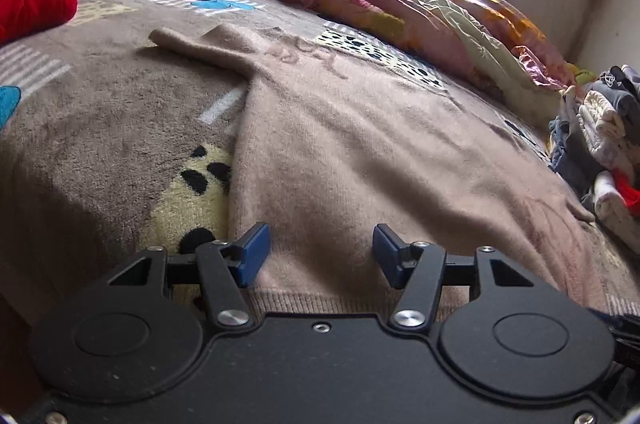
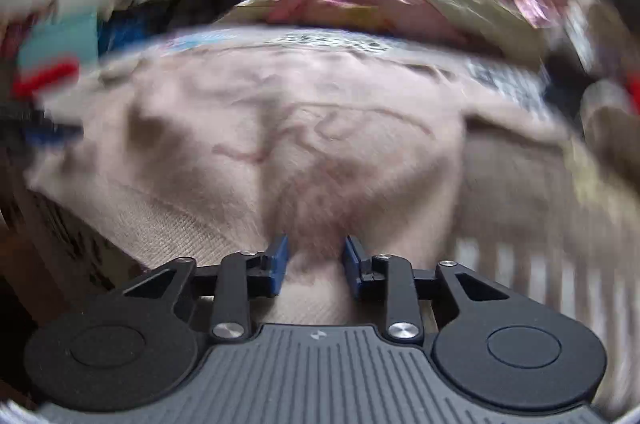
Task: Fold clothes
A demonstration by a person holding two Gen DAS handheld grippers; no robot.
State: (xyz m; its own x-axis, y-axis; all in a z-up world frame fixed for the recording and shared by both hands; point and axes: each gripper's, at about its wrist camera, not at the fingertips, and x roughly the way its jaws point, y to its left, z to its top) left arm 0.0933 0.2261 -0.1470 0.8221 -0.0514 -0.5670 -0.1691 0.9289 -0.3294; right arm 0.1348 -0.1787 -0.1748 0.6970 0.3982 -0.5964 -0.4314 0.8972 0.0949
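We saw the left gripper (image 1: pixel 320 252) with its jaws standing well apart and nothing pinched: the ribbed hem of the beige sweater (image 1: pixel 360 151) lay just under and between them, and the pads did not press on it. The right gripper (image 2: pixel 314 266) had its jaws apart by a narrower gap, with a raised fold of the same sweater (image 2: pixel 280 143) sitting between them; the right wrist view was smeared, and we judged that the pads were not biting the knit, though the cloth bulged close to both. Beyond the jaws the sweater lay spread front-down or front-up, we could not tell which, across the brown patterned blanket (image 1: pixel 100 127) on the bed, one sleeve (image 1: pixel 200 49) stretched away to the far left of the left jaws. Further out, a crumpled quilt (image 1: pixel 420 3) lay at the far edge, a pile of clothes (image 1: pixel 600 143) sat to the far right, and a red item (image 1: pixel 36 5) to the far left. We judged the risks so: closing on too thin a pinch could let the soft knit slip out mid-fold; closing too deep could catch the blanket pile together with the hem and drag it up; uneven lifts by the two hands could skew the fold; and a wide sweep to the right could topple the pile.
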